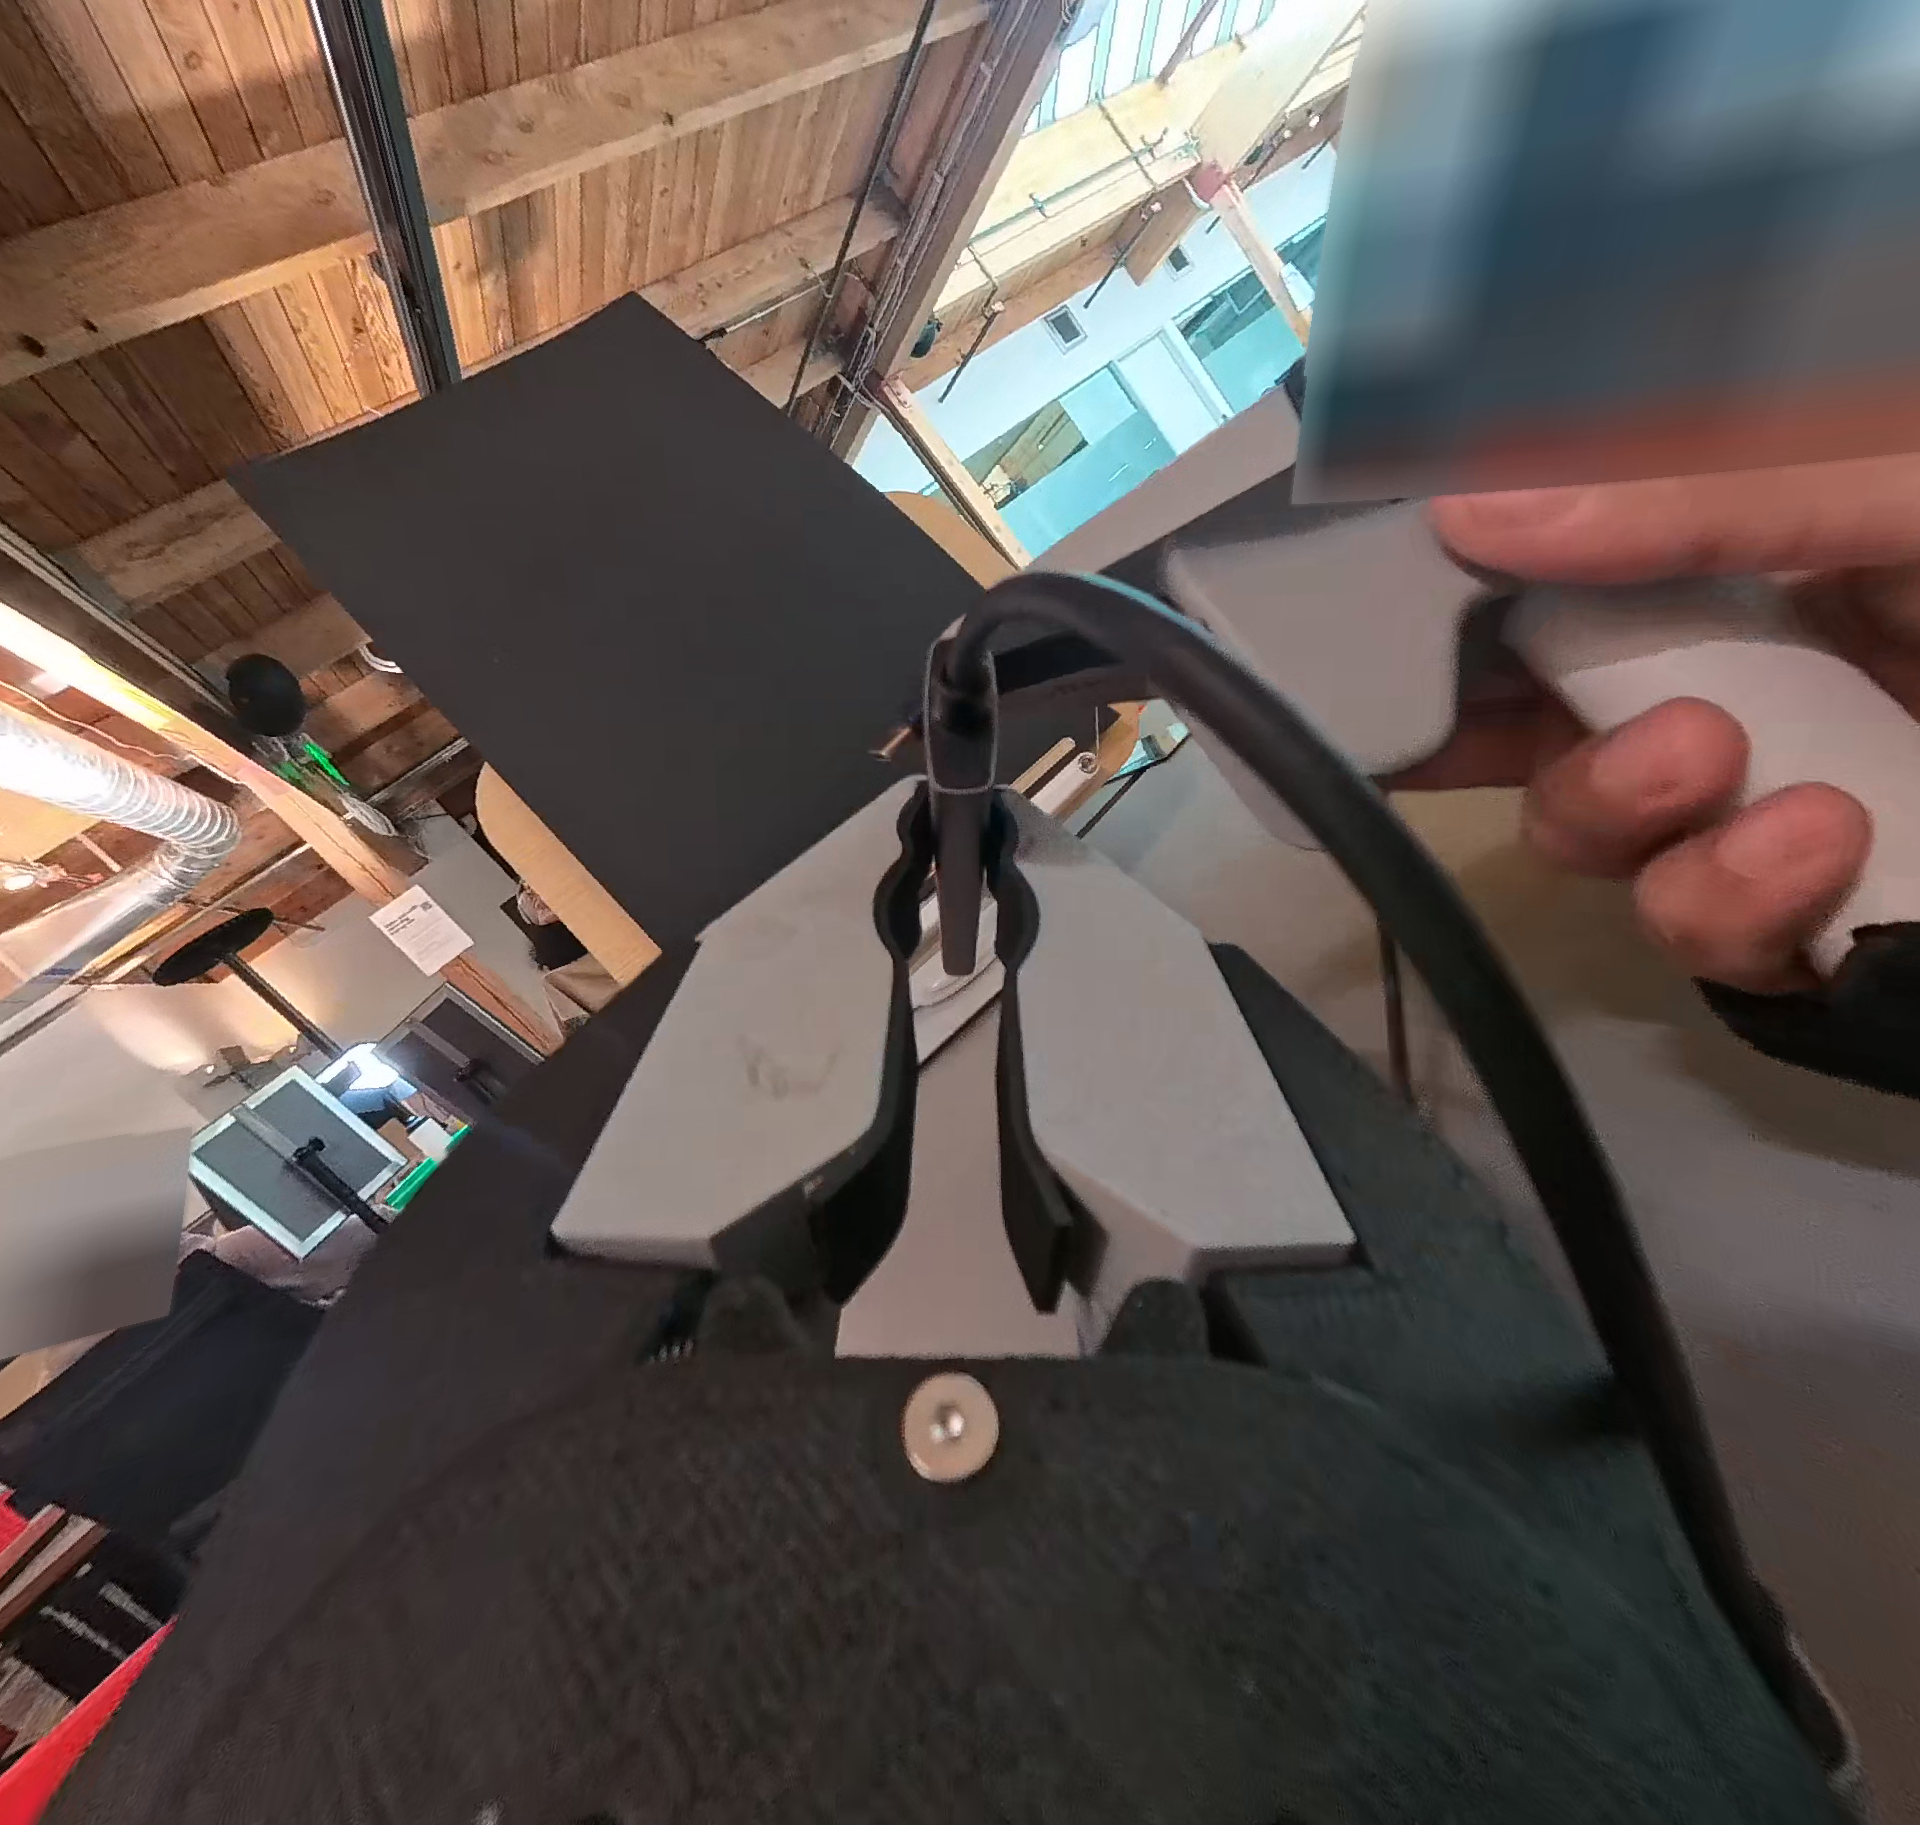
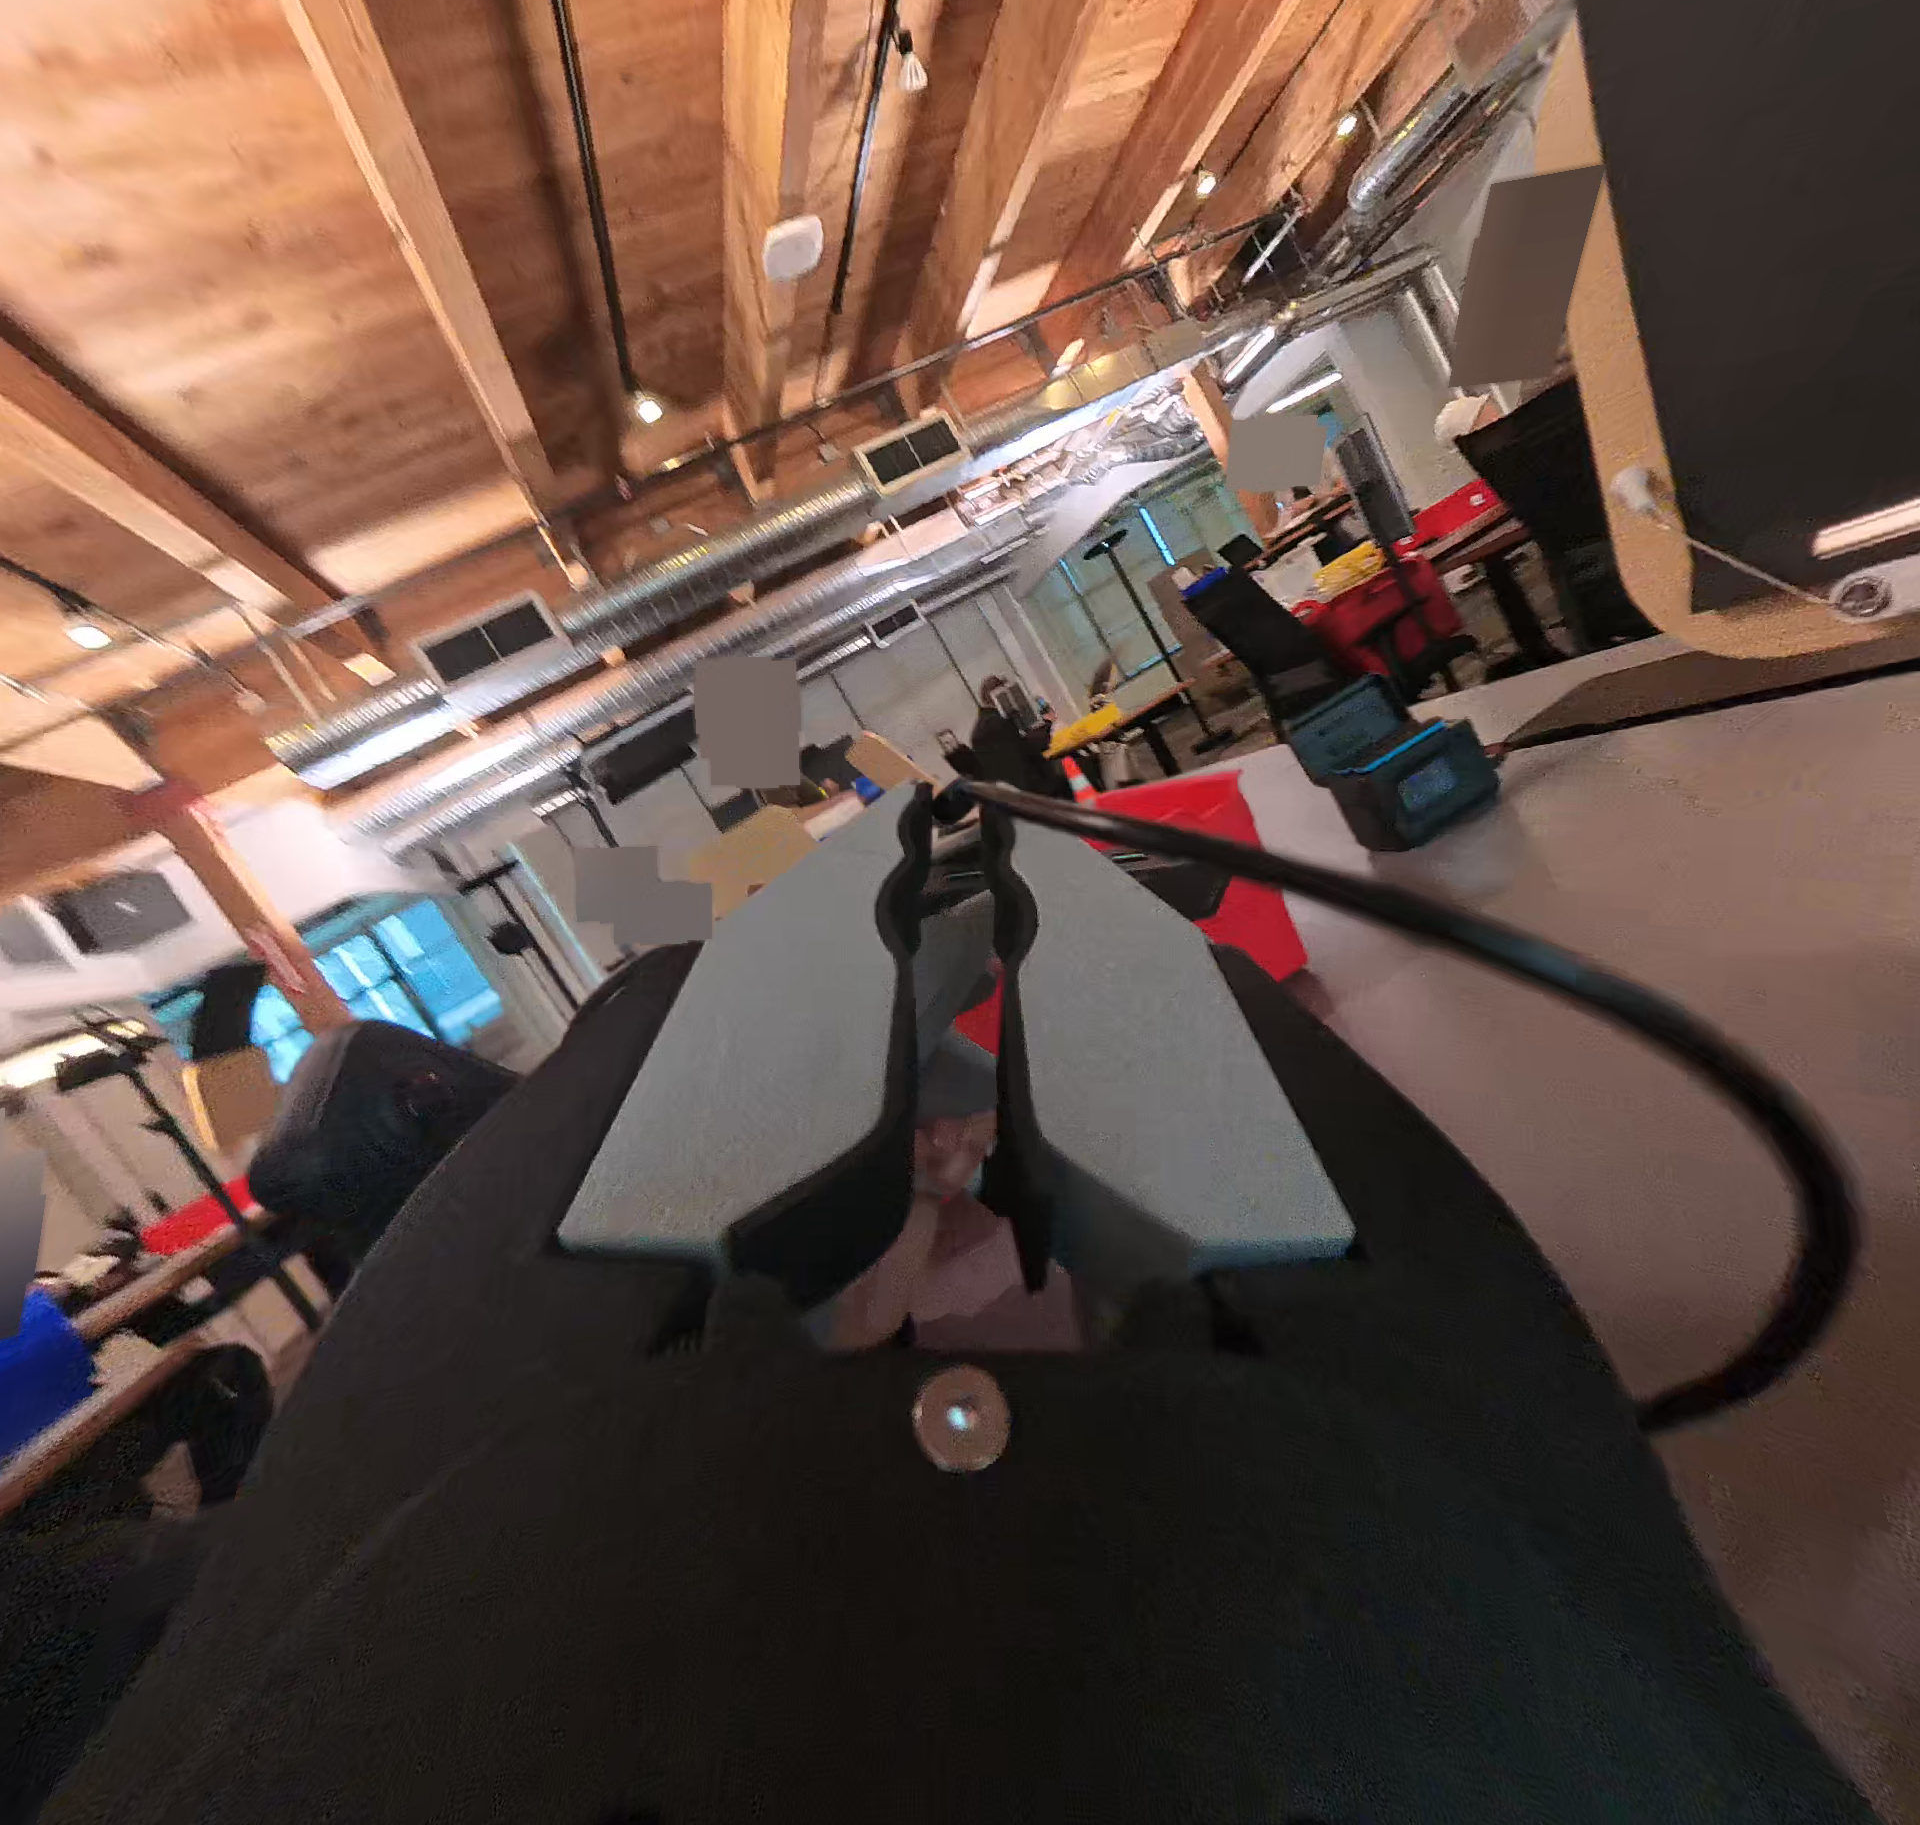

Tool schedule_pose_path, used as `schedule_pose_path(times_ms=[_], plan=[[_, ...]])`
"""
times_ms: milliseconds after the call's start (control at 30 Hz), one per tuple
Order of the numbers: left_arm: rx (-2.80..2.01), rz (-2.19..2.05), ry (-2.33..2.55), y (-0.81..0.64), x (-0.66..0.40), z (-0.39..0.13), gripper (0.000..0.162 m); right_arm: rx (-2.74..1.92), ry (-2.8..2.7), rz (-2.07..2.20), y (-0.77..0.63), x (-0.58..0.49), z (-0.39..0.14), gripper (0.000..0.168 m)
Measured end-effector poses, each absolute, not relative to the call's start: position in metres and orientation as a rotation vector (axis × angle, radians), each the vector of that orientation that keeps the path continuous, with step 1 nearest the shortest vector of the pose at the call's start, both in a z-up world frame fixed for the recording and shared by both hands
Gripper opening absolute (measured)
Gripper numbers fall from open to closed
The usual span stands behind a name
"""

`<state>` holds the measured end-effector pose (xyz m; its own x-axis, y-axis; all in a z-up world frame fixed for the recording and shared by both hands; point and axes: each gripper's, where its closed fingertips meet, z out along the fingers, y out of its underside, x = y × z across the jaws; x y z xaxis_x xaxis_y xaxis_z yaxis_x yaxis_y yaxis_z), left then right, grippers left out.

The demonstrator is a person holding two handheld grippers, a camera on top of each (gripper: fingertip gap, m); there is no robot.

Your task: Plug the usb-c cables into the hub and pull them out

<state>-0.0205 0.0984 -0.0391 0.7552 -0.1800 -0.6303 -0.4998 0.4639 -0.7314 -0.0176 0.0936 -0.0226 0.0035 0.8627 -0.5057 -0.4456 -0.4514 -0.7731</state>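
My left gripper (image 1: 956,825) is shut on a slim dark grey hub (image 1: 958,892), held edge-on between the fingertips. A black cable (image 1: 1434,902) leaves the hub's far end and arcs right and down past the gripper body. A small metal plug tip (image 1: 889,742) shows just left of the hub's far end. My right gripper (image 2: 956,819) is shut on the end of a black usb-c cable (image 2: 1455,934). That cable runs right and loops down over the grey table (image 2: 1558,1100). Its plug is hidden by the fingertips. Both views tilt up toward the ceiling.
A person's hand (image 1: 1714,819) grips the other gripper's grey handle (image 1: 1351,674) at the right. A black board (image 1: 582,570) stands behind the hub. A red bin (image 2: 1195,840) and a blue-black case (image 2: 1392,778) sit on the table's far side. Both grippers' tips are close together, under 4 cm apart.
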Motion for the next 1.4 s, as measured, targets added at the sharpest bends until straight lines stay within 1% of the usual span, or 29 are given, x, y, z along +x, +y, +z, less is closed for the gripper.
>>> schedule_pose_path(times_ms=[167,333,433,667,1400], plan=[[-1.103,0.233,0.715,0.1,-0.024,-0.04,0.008,-1.296,-0.577,1.53,0.097,-0.013,-0.024,0.006],[-1.113,0.312,0.727,0.104,-0.027,-0.044,0.007,-1.403,-0.685,1.452,0.106,-0.009,-0.041,0.006],[-1.093,0.346,0.752,0.104,-0.024,-0.045,0.008,-1.453,-0.723,1.486,0.107,-0.001,-0.043,0.006],[-0.993,0.578,0.821,0.102,-0.017,-0.045,0.007,-1.499,-0.727,1.602,0.099,0.004,-0.04,0.006],[-0.957,0.541,0.854,0.095,-0.007,-0.047,0.008,-1.549,-0.837,1.58,0.091,0.001,-0.04,0.006]])
